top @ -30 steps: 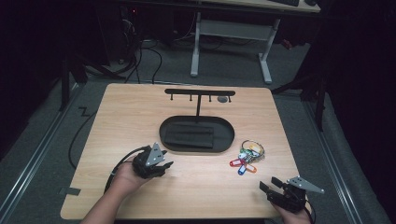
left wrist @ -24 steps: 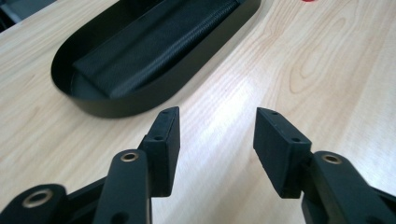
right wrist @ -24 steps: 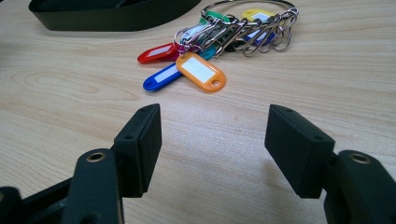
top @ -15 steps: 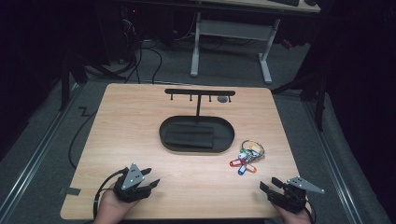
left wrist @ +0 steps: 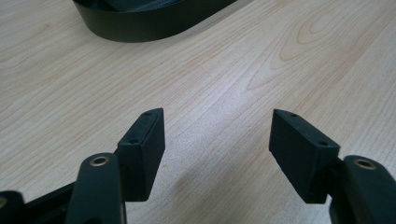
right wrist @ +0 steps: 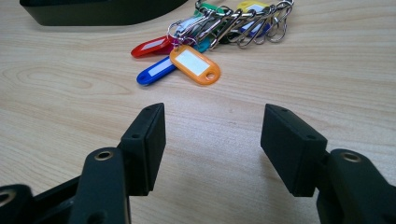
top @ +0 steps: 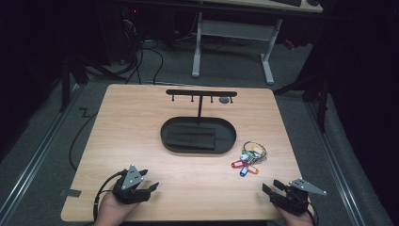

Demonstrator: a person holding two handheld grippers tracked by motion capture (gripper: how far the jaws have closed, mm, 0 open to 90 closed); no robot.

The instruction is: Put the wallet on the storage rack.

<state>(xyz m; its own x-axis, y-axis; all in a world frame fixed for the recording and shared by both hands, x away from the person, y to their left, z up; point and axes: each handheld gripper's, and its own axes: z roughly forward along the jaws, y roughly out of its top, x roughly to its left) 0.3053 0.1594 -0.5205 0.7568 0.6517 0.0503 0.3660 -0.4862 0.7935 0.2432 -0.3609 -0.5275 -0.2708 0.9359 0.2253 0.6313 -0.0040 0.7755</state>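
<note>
Both tools sit low at the person's edge of the table, and neither carries anything. The left gripper (top: pixel 149 188) has its black jaws spread wide over bare wood; they have just been opening, with nothing between them. The right gripper (top: pixel 272 189) is also parted, a touch less wide, its jaws just easing inward around empty air.

Straight ahead of the right gripper lies the bunch of steel key rings with coloured plastic tags (right wrist: pixel 205 35), red, blue and orange tags nearest, flat on the light wooden tabletop (top: pixel 197 188) just beside the black oval tray (top: pixel 165 141). From the tray rises a black T-shaped stand with small hooks (top: pixel 201 93).

This looks like the start: the reach for the keys has not begun. Next, I'd judge, the right gripper must go forward and pinch a ring or tag, which lie thin against the wood.

There is open wood between gripper and keys; the tray wall crowds their far side, and the table's right edge is near.
</note>
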